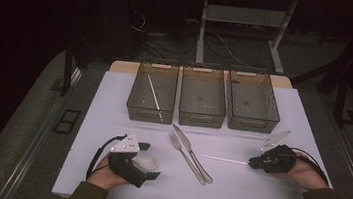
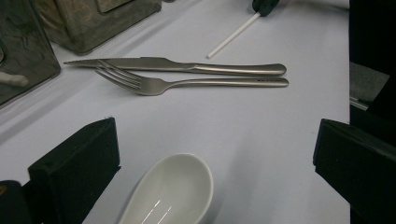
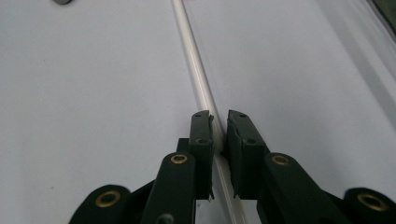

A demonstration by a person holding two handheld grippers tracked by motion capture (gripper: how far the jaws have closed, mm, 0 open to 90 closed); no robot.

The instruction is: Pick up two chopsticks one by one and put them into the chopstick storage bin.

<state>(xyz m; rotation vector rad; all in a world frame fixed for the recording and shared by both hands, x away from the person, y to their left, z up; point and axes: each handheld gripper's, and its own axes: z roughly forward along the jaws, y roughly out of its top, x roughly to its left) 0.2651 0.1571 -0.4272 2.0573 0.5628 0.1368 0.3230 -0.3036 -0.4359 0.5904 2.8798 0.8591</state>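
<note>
Right gripper view: fingers (image 3: 243, 140) nearly closed around white stick (image 3: 198, 84), lying flat on surface (image 3: 93, 93). Judged light, stiff, slippery, thin; grip near the end risks pivoting.

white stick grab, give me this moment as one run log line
right gripper: jaws around white stick on table | left gripper: open over spoon | fork, knife: untouched

White spoon (image 2: 173, 189) between wide-apart jaws; fork (image 2: 187, 84), knife (image 2: 187, 66) beyond.
</note>
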